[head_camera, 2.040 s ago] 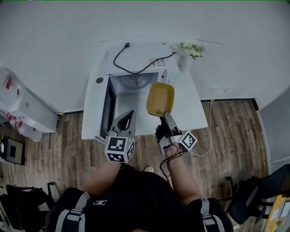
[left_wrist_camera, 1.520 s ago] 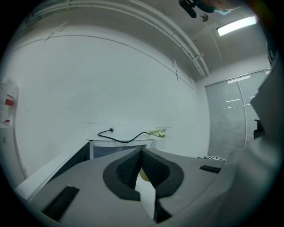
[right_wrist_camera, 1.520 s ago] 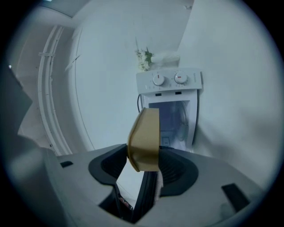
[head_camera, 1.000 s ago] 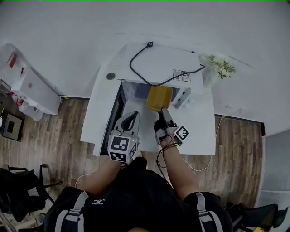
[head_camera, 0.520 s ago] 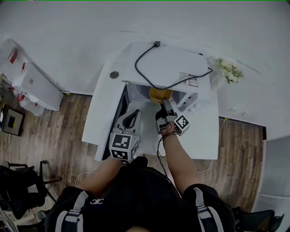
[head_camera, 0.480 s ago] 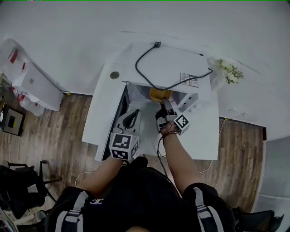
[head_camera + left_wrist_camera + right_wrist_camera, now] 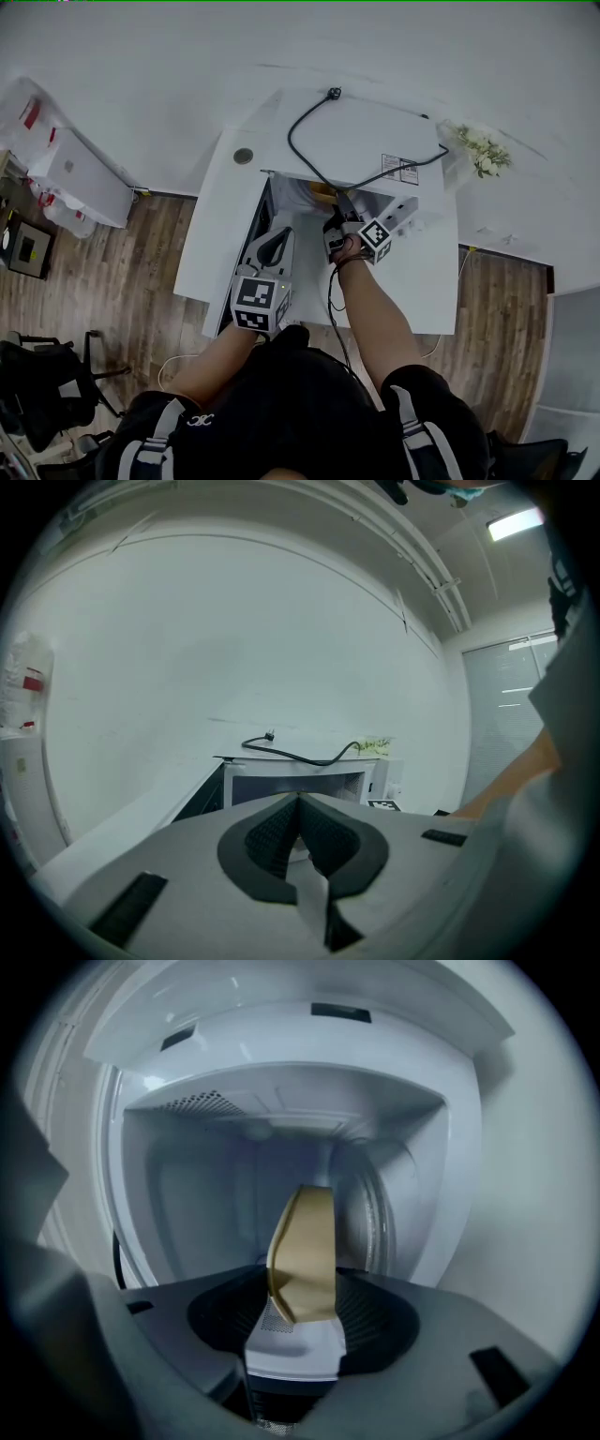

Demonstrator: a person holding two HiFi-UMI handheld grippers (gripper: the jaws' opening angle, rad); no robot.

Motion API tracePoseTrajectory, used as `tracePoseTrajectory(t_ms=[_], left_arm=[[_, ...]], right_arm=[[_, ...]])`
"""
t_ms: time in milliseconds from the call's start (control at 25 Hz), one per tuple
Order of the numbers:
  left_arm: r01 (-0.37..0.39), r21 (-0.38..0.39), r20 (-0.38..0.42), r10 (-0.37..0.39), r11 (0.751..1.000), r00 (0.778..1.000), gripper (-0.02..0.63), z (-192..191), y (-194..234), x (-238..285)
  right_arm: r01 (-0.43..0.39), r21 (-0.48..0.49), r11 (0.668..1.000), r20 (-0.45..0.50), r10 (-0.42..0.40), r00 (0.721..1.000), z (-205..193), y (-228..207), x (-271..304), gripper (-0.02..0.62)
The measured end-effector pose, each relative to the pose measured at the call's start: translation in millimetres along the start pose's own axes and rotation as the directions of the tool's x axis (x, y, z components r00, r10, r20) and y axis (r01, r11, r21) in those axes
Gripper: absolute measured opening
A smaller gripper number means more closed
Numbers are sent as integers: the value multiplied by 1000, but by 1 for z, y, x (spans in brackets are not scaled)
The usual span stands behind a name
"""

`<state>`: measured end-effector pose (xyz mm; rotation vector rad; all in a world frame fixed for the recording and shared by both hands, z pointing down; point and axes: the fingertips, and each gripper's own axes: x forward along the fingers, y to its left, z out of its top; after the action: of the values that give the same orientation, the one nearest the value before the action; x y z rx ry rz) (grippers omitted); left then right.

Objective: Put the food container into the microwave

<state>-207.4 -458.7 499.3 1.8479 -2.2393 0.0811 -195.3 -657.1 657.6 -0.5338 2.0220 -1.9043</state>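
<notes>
In microwave point(image 7: 187, 1206): tan, seemingly edge-on container point(image 7: 305, 1255)

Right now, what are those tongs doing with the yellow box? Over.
Right tongs shut on food container, at the open microwave's mouth. Left tongs shut, empty, outside. Cavity unobstructed.

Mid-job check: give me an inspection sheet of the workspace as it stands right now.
Surface: white table, carrying the microwave, which stands open.
Job's things: yellow food container, inside the cavity mouth; cannot tell if it is set down.
Clutter: flowers at the table's far right; round disc at its far left.
Grippers: right gripper shut on the container's rim; left gripper shut, empty, in front of the microwave.
Cables: black power cord loose on the microwave's top, plug free.
Surroundings: wood floor, white cabinet, dark chair.
</notes>
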Motion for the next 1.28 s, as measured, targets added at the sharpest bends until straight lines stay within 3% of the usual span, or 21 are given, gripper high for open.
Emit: tracePoseTrajectory(t_ms=[320,520,600,720,920,1120,1200,1280], left_arm=[[12,6,-11,-12,1000,1000,8,-4,-2,0],[16,5,-4,-16,1000,1000,8,-2,-6,-3],[13,5,-3,-13,1000,1000,8,-2,-7,-6],[12,7,3,-12,1000,1000,8,-2,-9,-12],[14,2,0,-14,1000,1000,8,-4,-14,-19],[17,1,5,-17,1000,1000,8,-5,-20,-20],[16,-1,10,-16,1000,1000,8,-5,-22,-22],[14,-3,17,-14,1000,1000,8,-3,-23,-23]], right_arm=[[171,-108,979,71,-164,984,11,-4,-9,231],[263,-324,909,121,-236,964,19,9,-11,366],[309,-377,873,145,-274,951,22,7,-16,446],[367,-430,825,161,-329,930,22,-1,-29,491],[349,-474,808,104,-342,934,11,-6,-41,542],[303,-580,756,24,-355,934,-4,-8,-51,594],[261,-619,741,-10,-339,941,-11,-3,-60,585],[224,-672,706,-21,-321,947,-17,7,-74,486]])
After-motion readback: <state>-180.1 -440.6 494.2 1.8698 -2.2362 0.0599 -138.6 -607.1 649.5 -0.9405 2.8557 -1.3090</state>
